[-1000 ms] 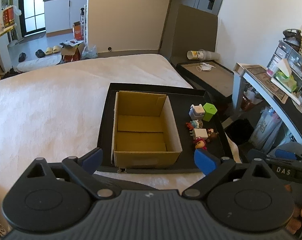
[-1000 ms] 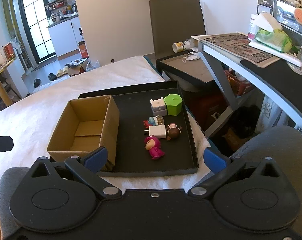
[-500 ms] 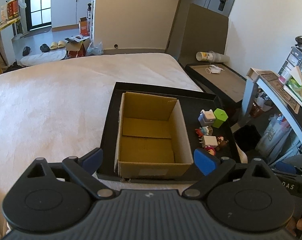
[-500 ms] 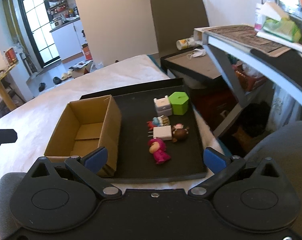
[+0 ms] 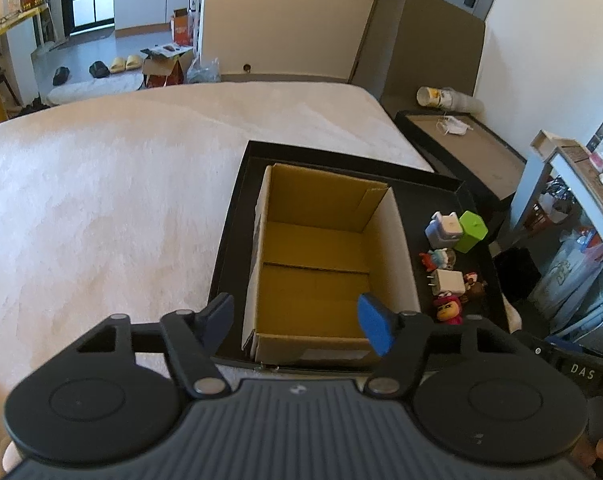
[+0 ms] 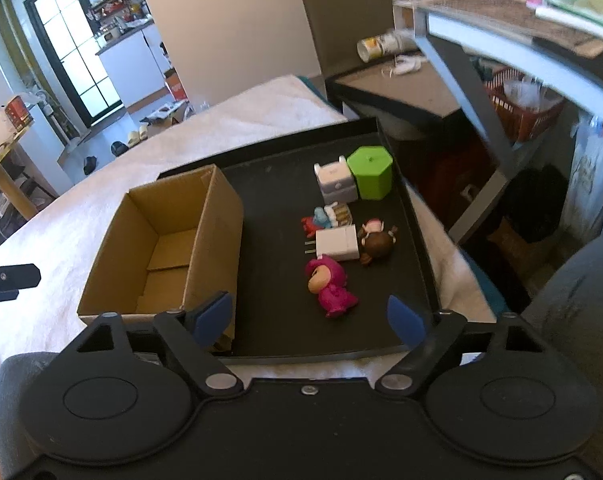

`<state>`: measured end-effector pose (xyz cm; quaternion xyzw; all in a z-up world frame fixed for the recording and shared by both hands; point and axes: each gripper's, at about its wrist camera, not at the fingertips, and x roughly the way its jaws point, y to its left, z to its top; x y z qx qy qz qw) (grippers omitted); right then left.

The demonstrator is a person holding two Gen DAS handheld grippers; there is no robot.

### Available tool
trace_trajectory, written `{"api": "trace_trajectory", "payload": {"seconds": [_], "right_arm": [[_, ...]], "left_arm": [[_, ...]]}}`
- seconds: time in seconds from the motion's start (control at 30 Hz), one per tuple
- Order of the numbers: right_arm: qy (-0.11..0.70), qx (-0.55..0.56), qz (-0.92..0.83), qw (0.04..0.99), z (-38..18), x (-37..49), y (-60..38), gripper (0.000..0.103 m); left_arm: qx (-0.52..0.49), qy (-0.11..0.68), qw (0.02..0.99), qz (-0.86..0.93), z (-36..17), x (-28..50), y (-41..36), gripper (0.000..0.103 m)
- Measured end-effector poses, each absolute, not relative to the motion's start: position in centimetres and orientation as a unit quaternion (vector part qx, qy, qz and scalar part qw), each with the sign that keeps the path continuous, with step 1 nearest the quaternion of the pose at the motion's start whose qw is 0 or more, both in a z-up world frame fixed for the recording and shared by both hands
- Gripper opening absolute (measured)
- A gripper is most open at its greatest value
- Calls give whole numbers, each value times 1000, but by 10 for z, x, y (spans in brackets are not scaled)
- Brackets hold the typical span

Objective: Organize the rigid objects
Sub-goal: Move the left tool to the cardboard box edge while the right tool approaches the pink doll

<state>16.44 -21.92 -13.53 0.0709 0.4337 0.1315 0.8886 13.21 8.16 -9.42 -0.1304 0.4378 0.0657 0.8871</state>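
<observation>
Two grippers have dropped closer to the black tray (image 6: 417,248) since a second ago, and both sets of jaws, wide then, are closing on nothing. Left of the cardboard box (image 5: 325,264), the left gripper (image 5: 297,322) tilts down over its near wall; right of the box, the right gripper (image 6: 310,316) tilts down above the pink figure (image 6: 329,286), with the white charger (image 6: 337,243) and green block (image 6: 370,176) beyond.
</observation>
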Motion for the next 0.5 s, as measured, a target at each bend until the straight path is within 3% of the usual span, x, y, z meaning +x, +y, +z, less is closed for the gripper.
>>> {"api": "trace_trajectory", "payload": {"seconds": [0.5], "right_arm": [[474,57,115,871,-167,205,-198,72]], "left_arm": [[-149,480,861,79,-141,171,107,41]]}}
